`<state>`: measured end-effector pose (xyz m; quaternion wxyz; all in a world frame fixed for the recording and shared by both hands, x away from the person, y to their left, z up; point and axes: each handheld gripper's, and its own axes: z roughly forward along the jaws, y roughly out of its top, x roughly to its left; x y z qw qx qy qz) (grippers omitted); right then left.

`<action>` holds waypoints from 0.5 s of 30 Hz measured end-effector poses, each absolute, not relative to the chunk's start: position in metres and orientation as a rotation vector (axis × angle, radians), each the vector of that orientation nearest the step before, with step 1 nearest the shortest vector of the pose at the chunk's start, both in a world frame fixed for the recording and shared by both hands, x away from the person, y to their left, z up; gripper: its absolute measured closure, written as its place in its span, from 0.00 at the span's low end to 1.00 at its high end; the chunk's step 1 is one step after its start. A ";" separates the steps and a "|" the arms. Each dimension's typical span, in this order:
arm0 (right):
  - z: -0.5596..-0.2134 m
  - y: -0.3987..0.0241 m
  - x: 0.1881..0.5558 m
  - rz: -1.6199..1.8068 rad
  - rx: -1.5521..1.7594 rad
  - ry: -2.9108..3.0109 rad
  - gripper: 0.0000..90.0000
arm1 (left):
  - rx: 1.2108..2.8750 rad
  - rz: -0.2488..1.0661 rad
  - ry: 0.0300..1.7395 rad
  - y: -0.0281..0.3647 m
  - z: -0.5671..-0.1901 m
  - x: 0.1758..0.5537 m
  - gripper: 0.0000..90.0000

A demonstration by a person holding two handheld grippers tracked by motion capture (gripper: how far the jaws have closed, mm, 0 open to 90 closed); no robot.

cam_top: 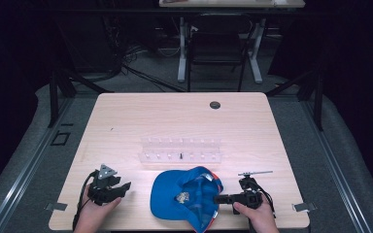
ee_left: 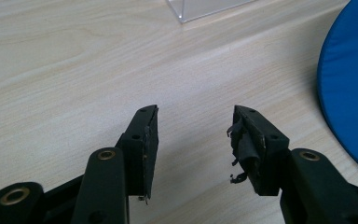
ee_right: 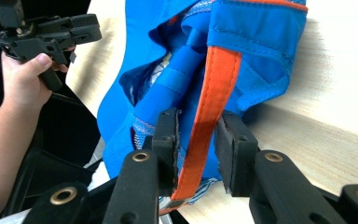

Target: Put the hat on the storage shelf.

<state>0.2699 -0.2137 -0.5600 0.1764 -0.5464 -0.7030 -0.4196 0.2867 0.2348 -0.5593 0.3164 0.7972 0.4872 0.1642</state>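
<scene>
So the blue cap point(cam_top: 187, 196) is lying upside down at the near edge of the tabletop point(cam_top: 175, 121), brim toward the person's left, opening facing up. The right gripper point(cam_top: 222, 198) comes in from the cap's right side, and in the right gripper view its jaws straddle the orange strap point(ee_right: 209, 112) at the back of the cap. There's a sliver of gap between the right jaw pad and the strap, so it looks like it's closing in rather than fully clamped; hard to call it a firm grip yet.

The left gripper point(cam_top: 121, 187) is parked on the tabletop off to the cap's left, jaws spread wide with nothing between them, just bare wood in the left gripper view. The brim edge point(ee_left: 349, 88) sits just beside it.

How to do this bit well, probably: squeeze down on the orange strap square across its width, not on its edge, so it doesn't slip out sideways. The fabric is floppy, so a lift from the strap alone would likely let the crown sag and the brim drag. Bringing the left gripper onto the brim would steady it. There's also a clear plastic rack point(cam_top: 179, 149) behind the cap, so keep any swing low and away from it.
</scene>
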 end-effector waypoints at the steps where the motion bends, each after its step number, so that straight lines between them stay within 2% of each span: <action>1: -0.560 -0.214 0.270 -1.188 -1.547 -1.990 0.78 | 2.099 0.432 1.283 0.235 -0.559 0.287 0.57; 3: -0.558 -0.215 0.270 -1.202 -1.536 -1.979 0.78 | 2.100 0.432 1.283 0.235 -0.559 0.287 0.57; 6: -0.555 -0.217 0.269 -1.214 -1.536 -1.973 0.83 | 2.101 0.433 1.285 0.235 -0.560 0.287 0.57; 15: -0.553 -0.221 0.269 -1.239 -1.528 -1.950 0.83 | 2.101 0.432 1.286 0.234 -0.560 0.287 0.57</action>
